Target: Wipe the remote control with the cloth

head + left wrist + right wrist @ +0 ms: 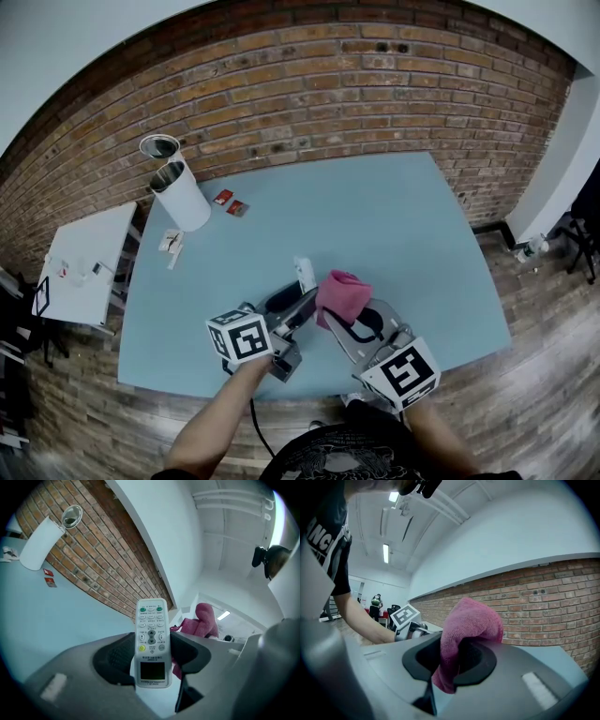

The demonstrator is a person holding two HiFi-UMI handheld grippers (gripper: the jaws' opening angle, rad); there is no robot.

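Pink terry cloth (471, 630) is bulging up out of the right gripper (450, 660), whose jaws are clamping a lower fold while the free bunch is standing above them. The left gripper (151, 654) is pinching the white remote control (151, 639) by its sides near the display end, with the button face showing and the top end sticking out past the jaws. In the head view both are sitting over the near edge of the blue table (375, 216), around 6 o'clock, seemingly lifted off it. The cloth is lying at 3 o'clock of the remote, just beside it; whether they are touching is not clear.

The main risk is coming from that narrow grip on smooth plastic. A firm sideways rub is likely to be twisting the remote between the jaws or levering it out, and this close to the edge it could be falling to the floor. The cloth, caught only by a fold, may also be dragging loose under pressure.
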